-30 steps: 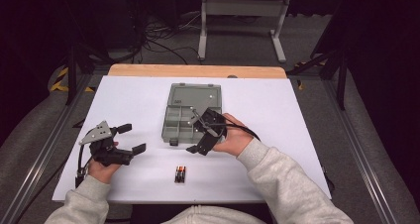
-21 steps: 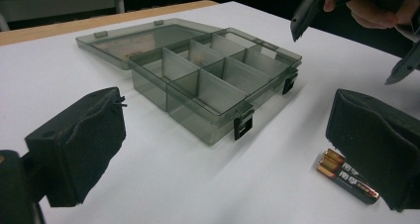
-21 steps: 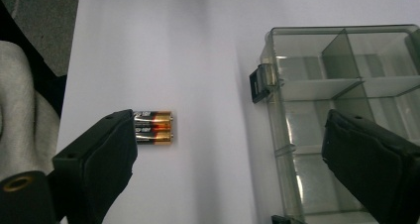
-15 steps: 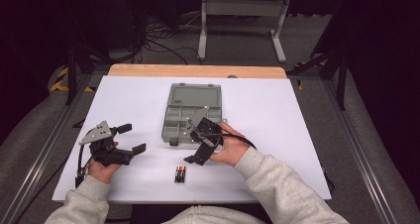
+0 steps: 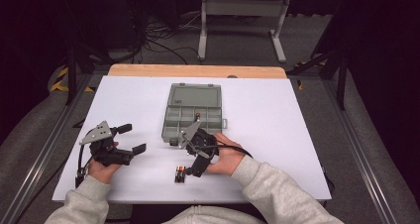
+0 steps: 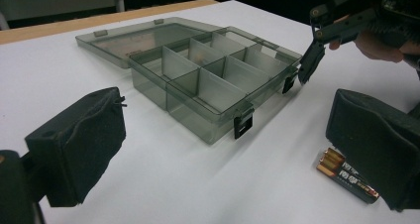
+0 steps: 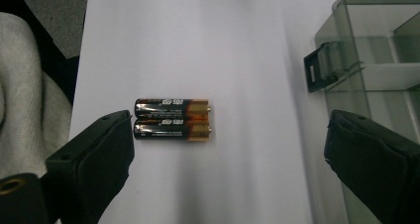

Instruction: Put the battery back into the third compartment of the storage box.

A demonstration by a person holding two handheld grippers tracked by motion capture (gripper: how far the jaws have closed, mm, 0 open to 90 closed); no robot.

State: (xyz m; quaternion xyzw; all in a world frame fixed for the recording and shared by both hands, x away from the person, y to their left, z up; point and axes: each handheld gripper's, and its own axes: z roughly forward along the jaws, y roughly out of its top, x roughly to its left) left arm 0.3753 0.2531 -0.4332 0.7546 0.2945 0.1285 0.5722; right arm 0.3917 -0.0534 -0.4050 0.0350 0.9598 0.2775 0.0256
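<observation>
Organizer box (image 5: 192, 117): a smoky clear plastic case lying open near the middle of the white surface (image 5: 277, 135), its lid (image 5: 194, 94) folded flat on the far side.
Compartments: dividers split the tray into several cells; the left gripper view shows the near ones bare, and a small orange-tipped item (image 5: 197, 117) sits in one middle cell, too small to identify.
Latches: two black clasps (image 6: 243, 125) hang on the box's near wall.
Batteries (image 7: 172, 118): two black-and-copper cells lying side by side, touching, on the surface just in front of the box and outside it.
Right gripper (image 5: 190, 160): held low over the surface between the box's near edge and the batteries, tipped down toward them; jaws spread wide, grasping nothing, one jaw tip just beside the batteries' dark ends.
Right hand (image 5: 225, 157): wrapped around the gripper's body, grey sleeve trailing to the bottom edge.
Left gripper (image 5: 131, 139): well left of the box, pointing toward it; jaws released and apart, nothing between them.
Left hand (image 5: 101, 167): grips from below, wrist resting near the surface's front edge.
</observation>
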